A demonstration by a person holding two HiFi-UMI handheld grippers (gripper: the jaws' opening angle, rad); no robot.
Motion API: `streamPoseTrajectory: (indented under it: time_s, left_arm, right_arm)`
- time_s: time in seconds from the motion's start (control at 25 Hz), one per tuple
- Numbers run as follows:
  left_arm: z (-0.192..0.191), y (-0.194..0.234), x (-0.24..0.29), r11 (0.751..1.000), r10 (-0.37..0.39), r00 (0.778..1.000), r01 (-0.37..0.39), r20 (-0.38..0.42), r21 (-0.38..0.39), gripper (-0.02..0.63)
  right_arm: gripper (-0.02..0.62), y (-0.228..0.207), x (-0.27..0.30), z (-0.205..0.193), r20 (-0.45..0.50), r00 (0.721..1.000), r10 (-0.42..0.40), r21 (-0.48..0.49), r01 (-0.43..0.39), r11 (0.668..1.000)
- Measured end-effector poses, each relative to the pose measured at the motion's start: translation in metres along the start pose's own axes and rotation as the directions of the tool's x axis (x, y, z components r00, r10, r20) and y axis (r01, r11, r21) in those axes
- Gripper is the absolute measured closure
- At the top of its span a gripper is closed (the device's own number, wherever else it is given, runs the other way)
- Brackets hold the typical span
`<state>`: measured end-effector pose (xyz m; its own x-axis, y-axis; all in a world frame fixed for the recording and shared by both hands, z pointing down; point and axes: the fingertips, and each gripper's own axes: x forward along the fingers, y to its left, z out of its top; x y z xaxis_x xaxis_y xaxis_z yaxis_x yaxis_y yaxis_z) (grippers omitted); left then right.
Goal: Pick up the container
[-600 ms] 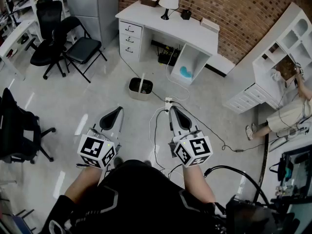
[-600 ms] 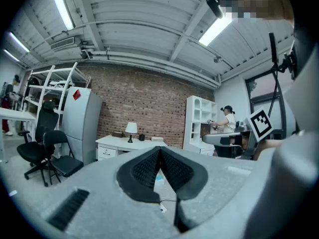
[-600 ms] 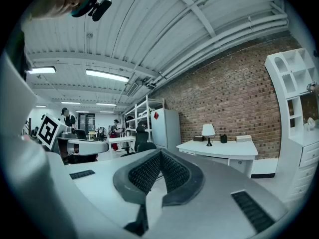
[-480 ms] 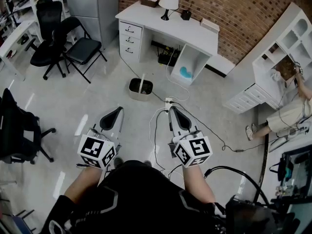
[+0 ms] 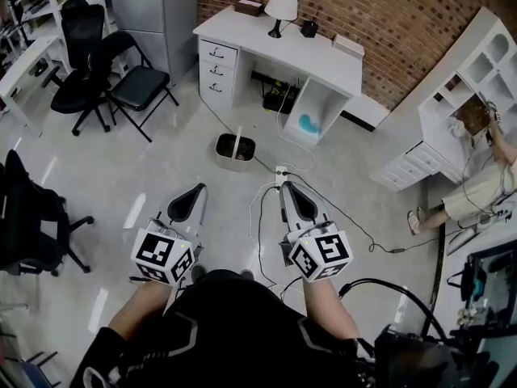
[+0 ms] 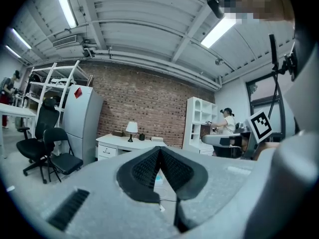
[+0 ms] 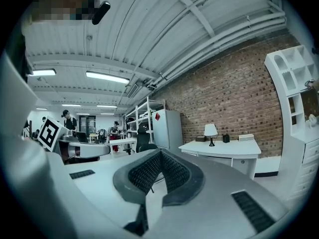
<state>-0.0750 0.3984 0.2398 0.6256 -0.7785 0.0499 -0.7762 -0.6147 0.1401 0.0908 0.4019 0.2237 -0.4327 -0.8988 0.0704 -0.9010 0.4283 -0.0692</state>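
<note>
Risk, closed jaws: both pairs of jaws are sitting closed, so a gripper arriving this way would be shoving the container (image 5: 235, 149) instead of taking its rim; one pair needs opening before contact.
Risk, sliding: the floor (image 5: 161, 176) is looking glossy and the container looks light, so a jaw nudging its wall could be pushing it away or tipping it.
Risk, angle: both grippers are pointing level while the container is sitting low and well ahead of them; without pitching down, the tips would be passing over the rim.
Risk, cables: a power strip (image 5: 280, 170) and white cables (image 5: 260, 217) are lying near the container, on its right, and the right gripper (image 5: 291, 196) is hanging above them; a low sweep could be snagging a loop.
Risk, contents: a pale upright piece is showing inside the container, too small to identify; a tilted lift could be spilling it.
Left gripper (image 5: 191, 196): its ribbed pads are meeting at the tips, nothing is lying between them, and it is touching nothing.
Right gripper: its jaws are pressing tip to tip, gripping nothing and hanging free above the floor.
Container: it is standing on the open floor, between the grippers and the white desk (image 5: 283, 43), well away from any edge of the floor.
</note>
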Motion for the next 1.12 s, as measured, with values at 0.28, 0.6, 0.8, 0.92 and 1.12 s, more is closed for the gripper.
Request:
streamPoseTrajectory:
  time_s: [0.28, 0.6, 0.8, 0.92, 1.12]
  left_arm:
    - [-0.007, 0.022, -0.012, 1.000, 0.002, 1.000, -0.002, 0.003, -0.020, 0.595]
    - [-0.009, 0.066, -0.027, 0.999, 0.004, 1.000, -0.004, 0.000, -0.036, 0.595]
    - [-0.019, 0.093, -0.039, 0.999, -0.014, 1.000, 0.014, -0.001, -0.043, 0.595]
    - [-0.020, 0.103, -0.035, 0.999, -0.020, 1.000, 0.020, -0.011, -0.047, 0.595]
    - [-0.022, 0.116, -0.014, 0.998, -0.026, 1.000, 0.025, -0.013, -0.063, 0.595]
  right_arm:
    - [0.588, 0.016, 0.017, -0.008, -0.016, 1.000, -0.004, 0.002, 0.004, 1.000]
    - [0.588, 0.050, 0.054, -0.012, -0.033, 0.999, 0.025, -0.019, -0.026, 0.999]
    - [0.588, 0.070, 0.071, -0.024, -0.037, 0.999, 0.009, -0.012, -0.009, 1.000]
    - [0.588, 0.072, 0.078, -0.025, -0.046, 0.999, 0.002, -0.007, -0.002, 1.000]
    - [0.588, 0.059, 0.098, -0.027, -0.059, 0.998, 0.002, -0.024, -0.004, 1.000]
